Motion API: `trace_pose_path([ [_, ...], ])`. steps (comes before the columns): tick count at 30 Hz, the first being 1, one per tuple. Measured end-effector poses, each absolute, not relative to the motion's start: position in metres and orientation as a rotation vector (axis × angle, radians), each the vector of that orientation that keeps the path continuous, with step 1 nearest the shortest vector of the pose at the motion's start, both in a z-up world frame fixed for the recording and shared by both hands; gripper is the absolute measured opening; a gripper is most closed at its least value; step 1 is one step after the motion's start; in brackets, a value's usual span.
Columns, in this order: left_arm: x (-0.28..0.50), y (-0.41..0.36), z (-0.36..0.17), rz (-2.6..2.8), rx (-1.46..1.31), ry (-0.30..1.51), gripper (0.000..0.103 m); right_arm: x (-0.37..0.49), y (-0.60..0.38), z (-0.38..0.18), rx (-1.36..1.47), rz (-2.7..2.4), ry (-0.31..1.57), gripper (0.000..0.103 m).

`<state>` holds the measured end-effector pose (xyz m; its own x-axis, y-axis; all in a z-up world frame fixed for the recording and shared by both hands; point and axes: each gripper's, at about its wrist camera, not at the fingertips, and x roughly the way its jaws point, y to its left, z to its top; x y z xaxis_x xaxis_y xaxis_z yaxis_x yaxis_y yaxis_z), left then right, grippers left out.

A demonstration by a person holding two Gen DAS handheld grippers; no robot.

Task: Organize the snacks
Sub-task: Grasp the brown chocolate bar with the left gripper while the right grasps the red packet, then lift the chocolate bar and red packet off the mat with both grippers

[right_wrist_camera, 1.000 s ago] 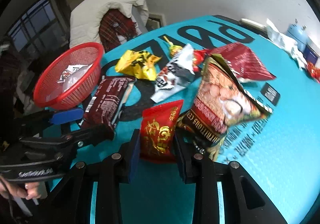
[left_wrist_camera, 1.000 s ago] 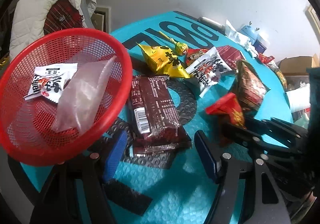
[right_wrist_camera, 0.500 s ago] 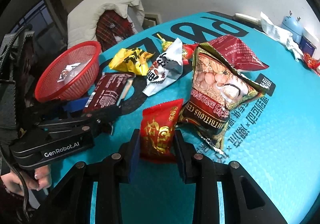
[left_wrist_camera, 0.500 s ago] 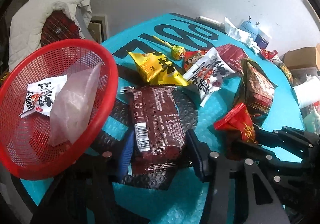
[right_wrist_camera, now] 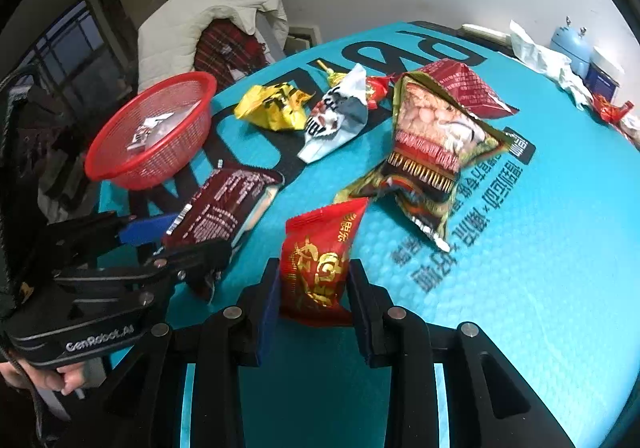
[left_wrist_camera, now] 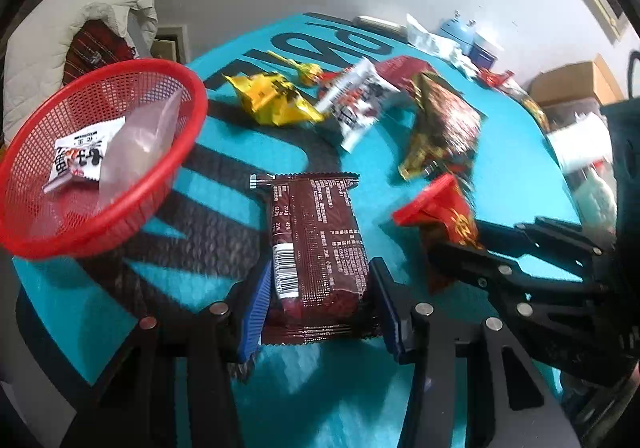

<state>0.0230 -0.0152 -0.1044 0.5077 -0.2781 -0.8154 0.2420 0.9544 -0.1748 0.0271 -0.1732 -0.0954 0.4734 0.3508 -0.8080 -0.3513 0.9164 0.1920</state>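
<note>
While both grippers are working a teal table [right_wrist_camera: 520, 288] strewn with snacks, each is closing on a packet of its own.

Left gripper [left_wrist_camera: 318, 308]: its jaws have just been closing and are now pressing both long edges of the dark brown packet [left_wrist_camera: 316, 244], at the near end, low over the table.
Right gripper [right_wrist_camera: 314, 288]: its jaws are clamped narrow on the red packet [right_wrist_camera: 320, 256], which is standing up between them.
Basket: the red mesh basket [left_wrist_camera: 188, 152] is sitting at the table's left edge, holding a small white sachet [left_wrist_camera: 80, 156] and a clear bag [left_wrist_camera: 140, 144].
Handling, brown packet: it is looking like a light, soft-walled foil pack, likely slippery; a hold across its width near one end is seeming sound, though the free end may sag.
Handling, red packet: it is appearing puffed and light, so a firm squeeze may crush what is inside; the sealed seam is looking the safer hold.
Still loose: a yellow packet [right_wrist_camera: 276, 108], a white packet [right_wrist_camera: 336, 120] and a large opened cereal bag [right_wrist_camera: 432, 144] are lying mid-table, apart from the basket.
Writing: "GenRobot.AI" is showing on the left gripper's body in the right wrist view; a barcode is showing on the brown packet; gold characters on the red packet and large black letters on the table are not reading clearly.
</note>
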Motion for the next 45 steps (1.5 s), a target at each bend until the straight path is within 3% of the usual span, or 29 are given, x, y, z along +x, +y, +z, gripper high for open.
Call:
trace_pose_path([
  [13, -0.013, -0.020, -0.105, -0.379, 0.029, 1.047, 0.047, -0.014, -0.178, -0.099, 0.004, 0.449, 1.024, 0.032],
  [16, -0.009, -0.022, -0.110, -0.370, 0.033, 1.058, 0.053, -0.017, -0.177, -0.099, -0.012, 0.448, 1.016, 0.033],
  [21, -0.003, -0.030, -0.112, -0.349, 0.084, 1.039, 0.061, -0.015, -0.176, -0.103, -0.018, 0.426, 1.028, 0.049],
  [27, 0.002, -0.032, -0.113, -0.339, 0.105, 0.997, 0.063, -0.011, -0.180, -0.105, -0.012, 0.409, 1.022, 0.055],
  [30, 0.003, -0.031, -0.113, -0.341, 0.101, 0.978, 0.061, -0.011, -0.177, -0.105, -0.022, 0.407, 1.015, 0.055],
  [32, 0.002, -0.031, -0.113, -0.329, 0.127, 0.963, 0.050, -0.011, -0.176, -0.106, -0.031, 0.403, 1.008, 0.055],
  [36, 0.004, -0.028, -0.112, -0.343, 0.116, 0.967, 0.048, -0.012, -0.172, -0.106, -0.046, 0.400, 0.997, 0.039],
  [45, -0.002, -0.024, -0.107, -0.384, 0.049, 0.993, 0.047, -0.016, -0.173, -0.100, 0.015, 0.452, 1.000, 0.034],
])
